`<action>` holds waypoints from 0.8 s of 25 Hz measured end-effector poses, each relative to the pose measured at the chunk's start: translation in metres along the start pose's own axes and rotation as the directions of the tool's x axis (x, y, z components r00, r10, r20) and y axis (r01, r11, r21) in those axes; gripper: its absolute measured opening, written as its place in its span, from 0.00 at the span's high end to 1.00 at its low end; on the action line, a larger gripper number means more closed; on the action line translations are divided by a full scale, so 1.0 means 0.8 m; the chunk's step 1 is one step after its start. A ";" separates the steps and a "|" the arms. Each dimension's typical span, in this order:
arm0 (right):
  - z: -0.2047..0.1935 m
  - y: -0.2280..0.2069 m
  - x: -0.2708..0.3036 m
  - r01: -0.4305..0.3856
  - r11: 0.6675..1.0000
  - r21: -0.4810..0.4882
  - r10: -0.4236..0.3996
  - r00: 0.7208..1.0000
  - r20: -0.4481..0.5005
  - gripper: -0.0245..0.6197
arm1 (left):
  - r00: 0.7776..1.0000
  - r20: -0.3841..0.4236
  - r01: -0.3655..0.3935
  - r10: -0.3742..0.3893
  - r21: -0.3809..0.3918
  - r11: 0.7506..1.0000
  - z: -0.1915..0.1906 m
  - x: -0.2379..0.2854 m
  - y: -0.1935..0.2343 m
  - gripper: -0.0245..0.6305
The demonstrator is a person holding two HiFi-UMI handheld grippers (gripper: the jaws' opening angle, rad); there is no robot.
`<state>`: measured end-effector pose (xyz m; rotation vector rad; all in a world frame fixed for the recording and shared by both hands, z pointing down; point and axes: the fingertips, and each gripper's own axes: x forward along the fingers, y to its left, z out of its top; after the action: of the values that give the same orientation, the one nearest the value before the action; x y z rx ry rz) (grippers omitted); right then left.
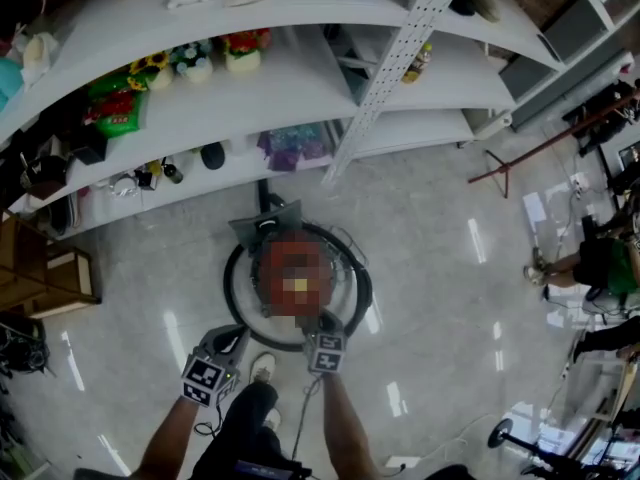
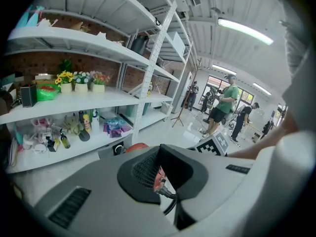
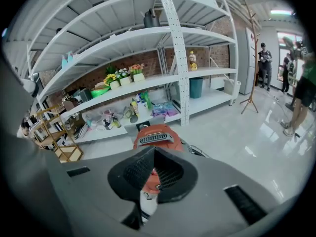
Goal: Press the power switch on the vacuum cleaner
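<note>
The red vacuum cleaner (image 1: 283,251) stands on the pale floor inside the loop of its black hose (image 1: 236,303). My right gripper (image 1: 326,325) hangs just over the vacuum's near end, jaws shut with nothing in them. In the right gripper view the red body with its grey grille (image 3: 155,137) lies straight beyond the right gripper (image 3: 152,181). My left gripper (image 1: 228,341) is shut and empty too, at the hose loop's near left edge. In the left gripper view a slice of the vacuum (image 2: 137,146) shows past the left gripper (image 2: 161,182).
White shelving (image 1: 300,78) with flower pots, bottles and bags runs behind the vacuum, with a perforated upright post (image 1: 385,68). A wooden cart (image 1: 45,273) stands at the left. People (image 1: 600,263) stand at the far right, near a coat stand (image 1: 510,168).
</note>
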<state>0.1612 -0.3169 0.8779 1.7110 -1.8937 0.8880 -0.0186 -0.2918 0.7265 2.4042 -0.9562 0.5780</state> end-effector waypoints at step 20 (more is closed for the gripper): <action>0.070 0.034 -0.204 -0.007 1.000 -0.007 0.008 0.984 0.180 0.95 | 0.996 0.087 -0.027 0.017 0.115 0.993 0.063 -0.087 -0.078 0.95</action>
<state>0.1627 -0.2401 0.7209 1.8356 -2.0167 0.7511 -0.0099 -0.2451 0.6310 2.5429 -1.0119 0.5556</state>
